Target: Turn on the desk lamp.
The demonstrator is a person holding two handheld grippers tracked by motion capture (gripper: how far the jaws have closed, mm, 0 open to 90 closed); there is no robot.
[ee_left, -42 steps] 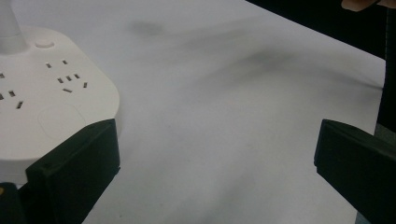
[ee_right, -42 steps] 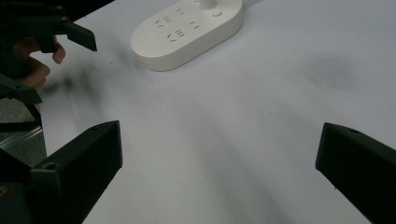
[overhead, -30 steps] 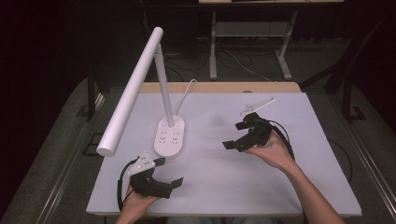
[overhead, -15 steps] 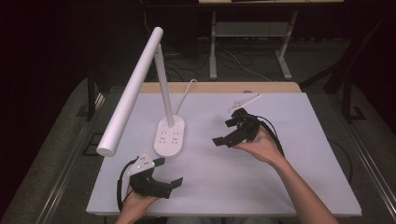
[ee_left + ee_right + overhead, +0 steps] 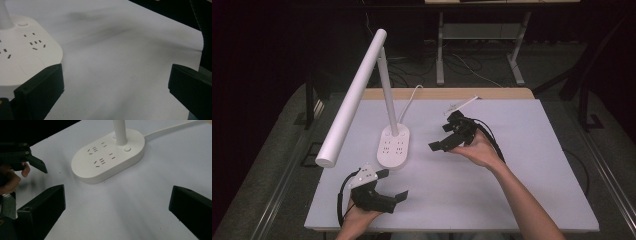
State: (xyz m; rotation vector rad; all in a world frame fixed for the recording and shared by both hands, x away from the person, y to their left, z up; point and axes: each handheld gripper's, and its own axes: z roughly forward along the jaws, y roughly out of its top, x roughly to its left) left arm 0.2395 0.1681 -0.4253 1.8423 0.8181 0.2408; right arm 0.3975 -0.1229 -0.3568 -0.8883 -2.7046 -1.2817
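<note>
A white desk lamp (image 5: 362,90) stands on a white table (image 5: 512,200), its oval base (image 5: 393,146) sitting left of the table's middle. The base carries rows of socket slots and a small round button beside the upright stem (image 5: 388,95), and a long tube-shaped head (image 5: 354,95) slants from the top of the stem down toward the near left. A white cord (image 5: 409,100) runs from the back of the base toward the far edge of the table. The left gripper (image 5: 389,192) is held in the person's left hand (image 5: 357,217) at the near left edge of the table, just in front of the base. Its jaws are spread wide and hold nothing; in the left gripper view the base (image 5: 25,55) lies just beyond the jaw on that view's left, with bare table between the jaws. The right gripper (image 5: 447,137) is held in the right hand (image 5: 479,150) to the right of the base, near it but apart. Its jaws are also spread wide and empty, pointing toward the base. In the right gripper view the base (image 5: 107,157) lies ahead between the jaws, untouched, and the left gripper (image 5: 32,157) shows farther off at that view's left edge.
</note>
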